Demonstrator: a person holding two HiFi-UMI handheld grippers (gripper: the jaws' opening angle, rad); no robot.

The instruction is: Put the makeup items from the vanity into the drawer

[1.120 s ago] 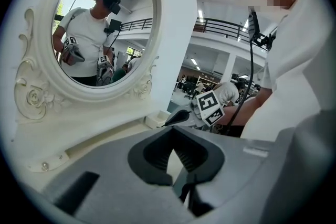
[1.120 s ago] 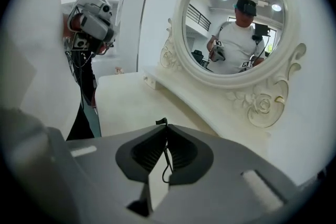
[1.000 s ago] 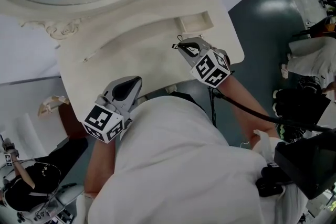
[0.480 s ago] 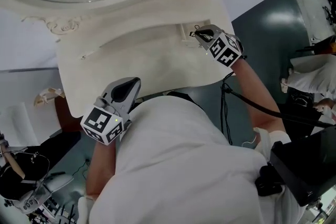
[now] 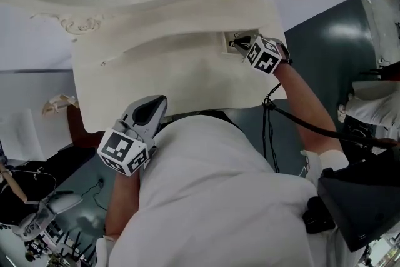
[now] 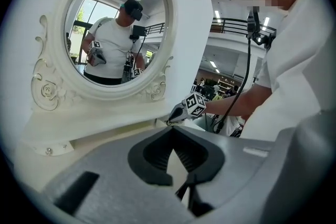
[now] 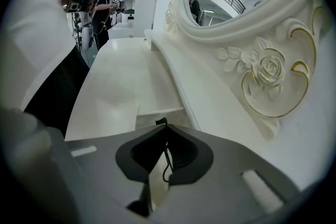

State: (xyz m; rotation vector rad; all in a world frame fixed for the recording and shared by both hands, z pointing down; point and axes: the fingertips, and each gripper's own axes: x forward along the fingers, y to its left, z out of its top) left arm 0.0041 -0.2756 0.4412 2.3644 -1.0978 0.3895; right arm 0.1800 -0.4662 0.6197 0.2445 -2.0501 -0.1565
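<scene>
Right gripper reached one drawer, pinching one black item; left gripper closed.

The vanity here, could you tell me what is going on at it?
A person works at the white vanity with two handheld grippers. The right gripper, shut on a thin black item, is at the small open drawer on the vanity's right. The left gripper is shut and empty, near the person's body.
</scene>
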